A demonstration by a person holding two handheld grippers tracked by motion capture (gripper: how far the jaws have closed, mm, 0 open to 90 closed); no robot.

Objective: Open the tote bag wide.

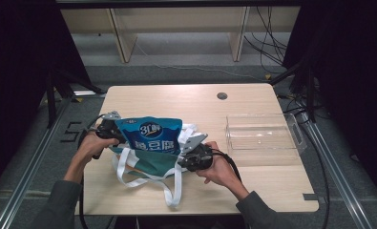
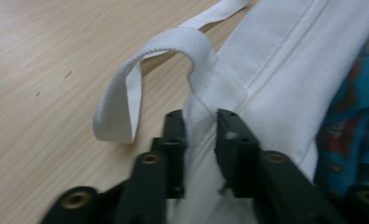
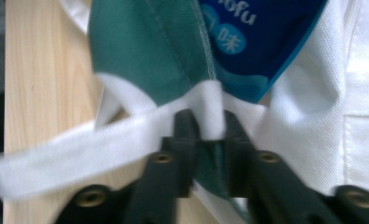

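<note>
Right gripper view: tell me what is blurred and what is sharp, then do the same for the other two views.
Right gripper view: the white strap smears at lower left, while the green bag seam reads fairly sharp. Left gripper view: the blue packet at the right edge is soft; the table grain is clear. High view: evenly lit table, dark surroundings, a faint sheen on the clear box.

- One green-and-white tote bag (image 1: 150, 160), near the desk's front edge
- One blue snack packet (image 1: 150, 135), in the bag's mouth
- One clear plastic box (image 1: 261, 132), by the right edge
- Two grippers: left gripper (image 1: 110, 128), right gripper (image 1: 194, 149)
- One desk (image 1: 186, 100)
</note>
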